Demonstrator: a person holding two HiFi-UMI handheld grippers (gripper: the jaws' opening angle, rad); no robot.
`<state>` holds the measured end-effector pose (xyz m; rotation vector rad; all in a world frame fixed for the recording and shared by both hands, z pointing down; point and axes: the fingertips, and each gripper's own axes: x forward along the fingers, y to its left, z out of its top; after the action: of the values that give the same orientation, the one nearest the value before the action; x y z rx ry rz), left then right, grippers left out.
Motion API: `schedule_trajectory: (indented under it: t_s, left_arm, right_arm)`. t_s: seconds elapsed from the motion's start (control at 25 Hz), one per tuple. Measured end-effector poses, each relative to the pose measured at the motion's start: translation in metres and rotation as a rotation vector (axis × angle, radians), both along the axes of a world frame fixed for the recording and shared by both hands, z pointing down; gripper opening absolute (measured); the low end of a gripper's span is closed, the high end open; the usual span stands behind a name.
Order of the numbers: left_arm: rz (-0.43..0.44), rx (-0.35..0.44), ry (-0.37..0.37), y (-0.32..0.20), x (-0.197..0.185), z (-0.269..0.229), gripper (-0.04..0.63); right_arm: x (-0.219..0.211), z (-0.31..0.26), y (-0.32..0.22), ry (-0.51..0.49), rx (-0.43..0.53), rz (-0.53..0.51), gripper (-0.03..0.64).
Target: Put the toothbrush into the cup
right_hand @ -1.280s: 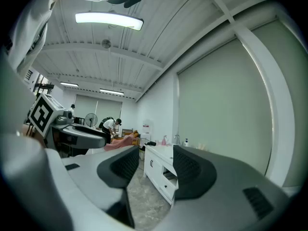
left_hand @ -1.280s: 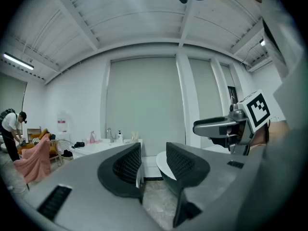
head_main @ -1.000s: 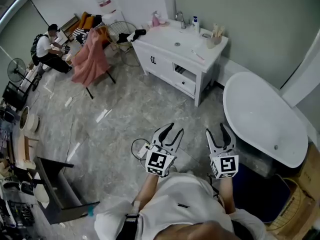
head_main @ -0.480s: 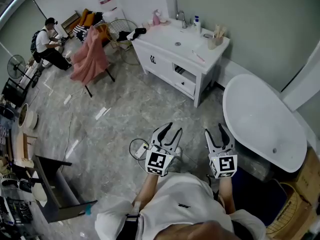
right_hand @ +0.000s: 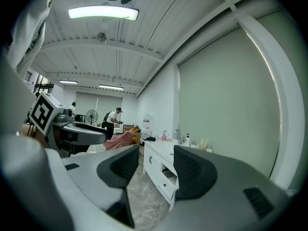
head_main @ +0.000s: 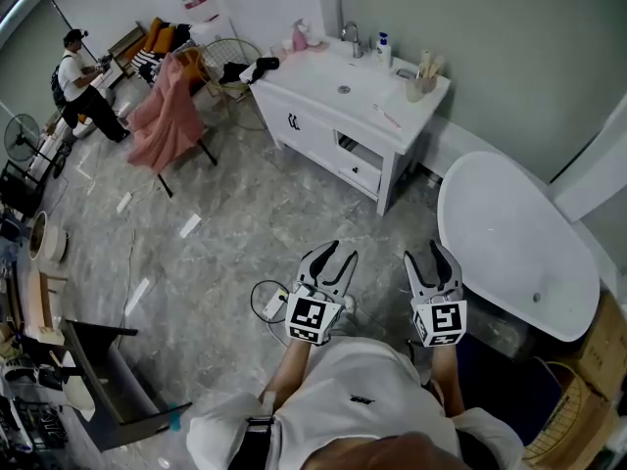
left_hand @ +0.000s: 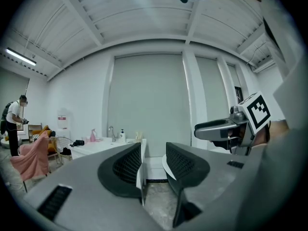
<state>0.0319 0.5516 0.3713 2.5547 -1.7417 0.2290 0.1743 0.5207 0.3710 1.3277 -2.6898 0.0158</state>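
- The left gripper (head_main: 341,253) has its jaws apart with nothing between them; through the gap its own view shows only floor and the far wall.
- The right gripper (head_main: 424,253) is likewise released and empty, held just beside the left one, with both pointing forward over the grey marble floor (head_main: 245,223).
- Ahead, well apart from both grippers, stands a white sink cabinet (head_main: 323,125) with a tap (head_main: 350,35) at the back.
- The toothbrush (head_main: 388,117), thin and pinkish, lies flat on the cabinet top near its right front edge.
- The cup (head_main: 415,88) stands upright near it, toward the wall, with a few sticks in it.
- A white bathtub (head_main: 509,233) sits to the right of the cabinet.
- Far to the left, a pink cloth (head_main: 162,111) hangs over a chair, and a person (head_main: 76,76) stands beyond it.
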Motion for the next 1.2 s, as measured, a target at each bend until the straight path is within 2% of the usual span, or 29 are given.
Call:
schedule_trajectory:
  t_s: [0.76,1.2]
  left_arm:
    - [0.077,0.003,-0.015,-0.116,-0.056,0.005,0.173]
    - [0.111,-0.012,-0.005,-0.161,-0.084,0.018,0.170]
  right_arm:
    - [-0.069,0.008,-0.105,0.012,-0.026,0.047,0.230]
    - [-0.095,0.019,-0.138,0.024,-0.047,0.088,0.230]
